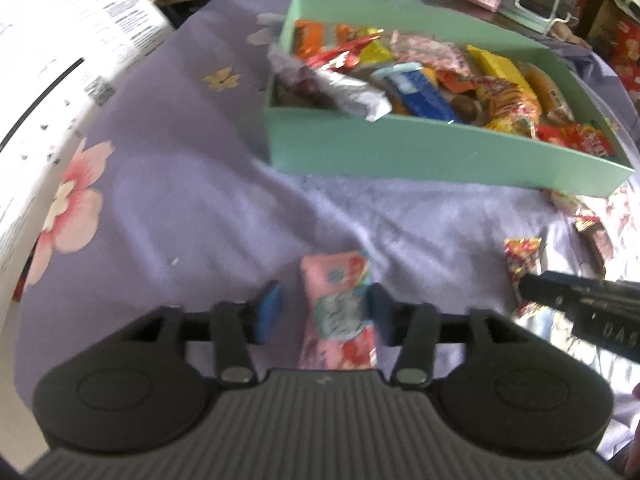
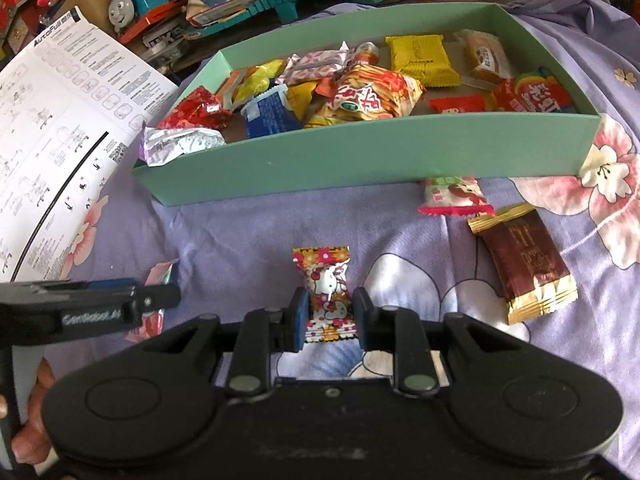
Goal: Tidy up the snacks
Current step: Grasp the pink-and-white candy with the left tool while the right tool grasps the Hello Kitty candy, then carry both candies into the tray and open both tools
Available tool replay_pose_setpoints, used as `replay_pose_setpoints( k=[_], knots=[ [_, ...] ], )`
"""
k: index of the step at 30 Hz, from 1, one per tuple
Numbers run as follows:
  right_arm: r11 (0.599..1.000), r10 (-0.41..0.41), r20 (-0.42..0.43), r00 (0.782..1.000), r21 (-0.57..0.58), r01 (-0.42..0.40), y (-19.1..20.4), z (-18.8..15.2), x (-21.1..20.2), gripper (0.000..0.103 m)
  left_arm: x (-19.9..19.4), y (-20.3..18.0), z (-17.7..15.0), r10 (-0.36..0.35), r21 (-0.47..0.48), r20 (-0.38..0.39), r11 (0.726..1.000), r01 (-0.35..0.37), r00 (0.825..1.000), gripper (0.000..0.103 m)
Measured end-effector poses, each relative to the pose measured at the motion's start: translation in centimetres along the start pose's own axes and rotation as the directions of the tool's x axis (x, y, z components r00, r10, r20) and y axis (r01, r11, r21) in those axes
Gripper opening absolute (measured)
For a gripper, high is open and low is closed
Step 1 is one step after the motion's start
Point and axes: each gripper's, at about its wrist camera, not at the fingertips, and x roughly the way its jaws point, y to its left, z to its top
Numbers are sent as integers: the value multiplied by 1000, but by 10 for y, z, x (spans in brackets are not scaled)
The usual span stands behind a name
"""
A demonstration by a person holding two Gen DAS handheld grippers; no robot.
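The right tool was closed on a small candy, its blue pads pressed to the packet's middle on both sides, with the crimped ends free above and below. The left tool straddled a pink packet lying on the surface; the right pad looked to touch the wrapper while the left pad stood clear, so the jaws were not yet clenched.

Both packets looked light, soft and crinkly. The film was probably slick, so a hold across the filled middle seemed safer than one on the thin sealed ends, and a hard squeeze might crush whatever was inside. The pink packet lay flat on cloth, which could bunch up under the pads.

The green box stood ahead of both tools, already well filled, most thickly at its left end, where a silver wrapper hung over the rim. The front wall stood between tools and contents, so anything carried in would have to clear it. The right half showed more bare floor. A brown packet and a red-white one still lay on the cloth near the box, the latter right against its wall. The stretch between tools and box was open, but the two tools sat close side by side
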Motion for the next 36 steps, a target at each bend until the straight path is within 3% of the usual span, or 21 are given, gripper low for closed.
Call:
replay_pose_setpoints(
  k=[7,9,18,22,24,29,31,33,36],
  knots=[
    [1000,-15,4,1000,-15,15,6,-1,1,23,-4,3,-7,6,2,-12,1000,-6,1000,55],
    [1000,-18,4,1000,-13,18,7,-1,1,23,-5,-1,-8,5,26,6,1000,-5,1000,32],
    [1000,7,-21,1000,23,-7,0,-7,-9,23,-16,2,-12,-34,22,17,999,34,999,27],
    [999,22,-3,1000,35,-22,-3,-4,-19,21,-35,-3,-6,-72,54,69,996,69,995,27],
    [998,35,16,999,48,-36,-5,0,-26,15,-45,-6,2,-95,58,95,994,90,991,27],
    [999,39,53,998,28,-41,-5,16,-40,15,-65,-15,27,-123,81,171,991,110,978,27],
    [999,35,45,998,33,-36,-8,17,-38,17,-66,-15,34,-124,69,179,991,114,976,27],
    [1000,13,35,999,14,-13,-7,14,-36,35,-66,-13,35,-132,60,175,991,124,976,27],
    [1000,-4,3,1000,-22,4,-3,5,-26,39,-63,-9,30,-130,54,158,991,123,979,27]
  ],
)
